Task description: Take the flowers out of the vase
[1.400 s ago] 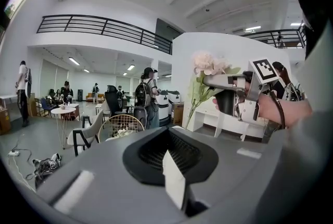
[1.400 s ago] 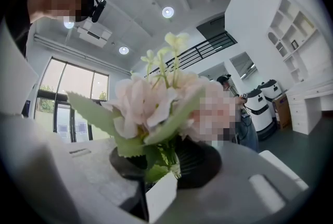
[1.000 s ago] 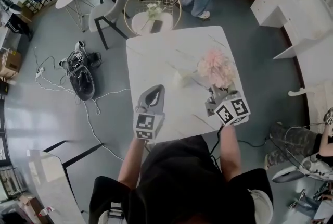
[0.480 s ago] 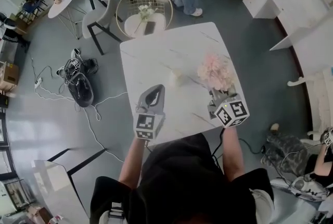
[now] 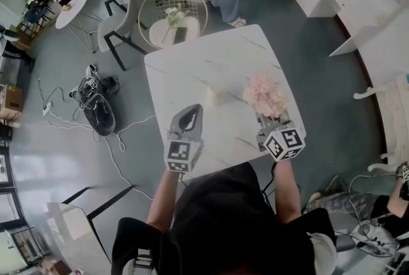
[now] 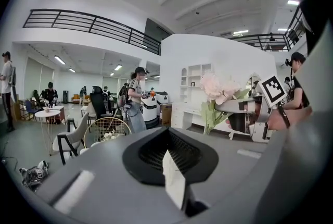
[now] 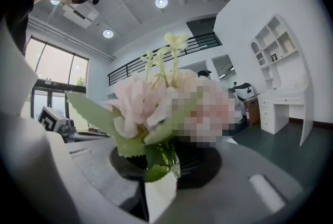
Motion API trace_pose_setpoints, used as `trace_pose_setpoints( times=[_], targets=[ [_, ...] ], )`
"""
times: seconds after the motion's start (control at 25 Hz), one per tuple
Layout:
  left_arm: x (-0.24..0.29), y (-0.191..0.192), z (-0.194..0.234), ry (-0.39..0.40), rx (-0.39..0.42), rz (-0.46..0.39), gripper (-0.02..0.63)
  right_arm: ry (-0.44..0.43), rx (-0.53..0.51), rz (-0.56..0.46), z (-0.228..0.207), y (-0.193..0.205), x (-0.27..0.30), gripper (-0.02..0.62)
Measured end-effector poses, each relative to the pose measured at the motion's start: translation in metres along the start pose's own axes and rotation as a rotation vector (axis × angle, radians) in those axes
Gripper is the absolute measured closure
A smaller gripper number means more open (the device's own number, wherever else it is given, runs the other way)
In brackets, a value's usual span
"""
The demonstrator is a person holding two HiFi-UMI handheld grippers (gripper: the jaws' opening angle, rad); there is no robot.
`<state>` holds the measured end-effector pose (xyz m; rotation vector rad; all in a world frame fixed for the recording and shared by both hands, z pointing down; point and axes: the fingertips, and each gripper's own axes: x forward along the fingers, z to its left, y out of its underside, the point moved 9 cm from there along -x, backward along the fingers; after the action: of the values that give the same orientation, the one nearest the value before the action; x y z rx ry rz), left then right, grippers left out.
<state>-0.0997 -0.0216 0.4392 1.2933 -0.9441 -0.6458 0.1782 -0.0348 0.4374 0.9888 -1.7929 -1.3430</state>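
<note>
On the white marble table (image 5: 211,56) in the head view, a small pale vase (image 5: 214,96) stands by itself, roughly between the two grippers and a bit further out. The pink flowers (image 5: 265,93) are clear of it, off to its right and poking up out of the right gripper (image 5: 266,119). The left gripper (image 5: 193,109) hangs over the near-left part of the table, apart from both. In the left gripper view its jaws are pressed together with nothing between them, and the bouquet shows off to the right. In the right gripper view the jaws are clamped on the green stems (image 7: 165,158), with the blooms and leaves filling the middle of the picture.
</note>
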Motion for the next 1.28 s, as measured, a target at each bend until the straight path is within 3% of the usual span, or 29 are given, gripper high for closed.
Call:
trace_pose_setpoints(
  times=[0.8, 1.28],
  targets=[
    [0.002, 0.010, -0.007, 0.038, 0.000, 0.029, 0.598, 0.042, 0.048, 0.083, 0.006, 0.045, -0.034, 0.485],
    [0.007, 0.012, -0.010, 0.039, -0.005, 0.037, 0.598, 0.044, 0.046, 0.082, 0.003, 0.045, -0.034, 0.485]
  ],
)
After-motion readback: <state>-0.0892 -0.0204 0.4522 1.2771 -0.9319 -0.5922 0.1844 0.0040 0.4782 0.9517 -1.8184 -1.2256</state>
